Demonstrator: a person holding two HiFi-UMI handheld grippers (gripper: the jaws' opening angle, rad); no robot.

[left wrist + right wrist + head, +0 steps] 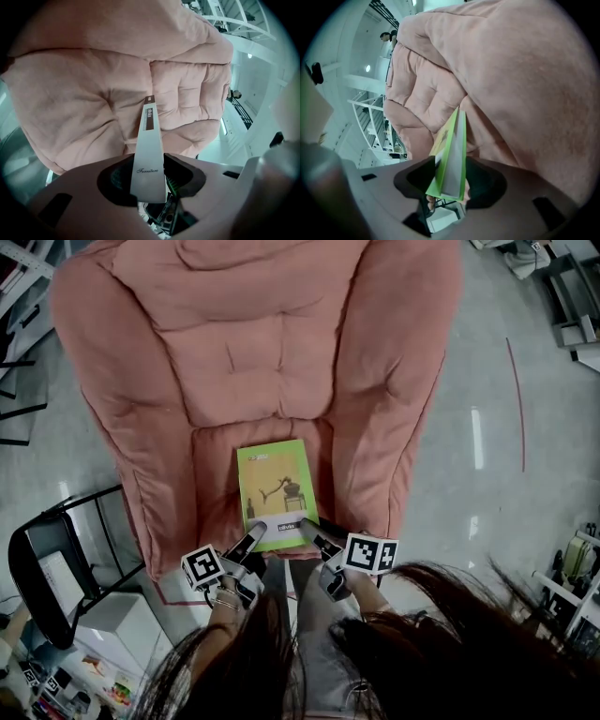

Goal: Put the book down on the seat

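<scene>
Pink quilted padding fills the head view as a person holds a green book (273, 491) over the seat (214, 474) of an armchair (262, 343), cover up and near edge toward the camera. The left tongs (251, 542) are clamped on the book's near left corner and the right tongs (317, 538) on its near right corner. The left gripper view shows the white spine (149, 154) pinched between the pads of those tongs (150, 176), and the right gripper view shows the green cover and page edges (452, 154) pinched the same way (447, 180).

From above, the book appears to hover just over the cushion or barely meet it; the angle does not settle which.

Done well, this step likely means lowering both corners together so the cover stays level, and letting the far edge settle on the padding first. Both grips should be let go only once the cushion carries the weight. The soft, dished seat could let the book tip or slide toward the backrest crease, so the tongs are best drawn straight back toward the person rather than lifted through the cover.

Count: one book, one armchair, two tongs, two marker cubes, left (202, 567) and right (371, 553).
</scene>
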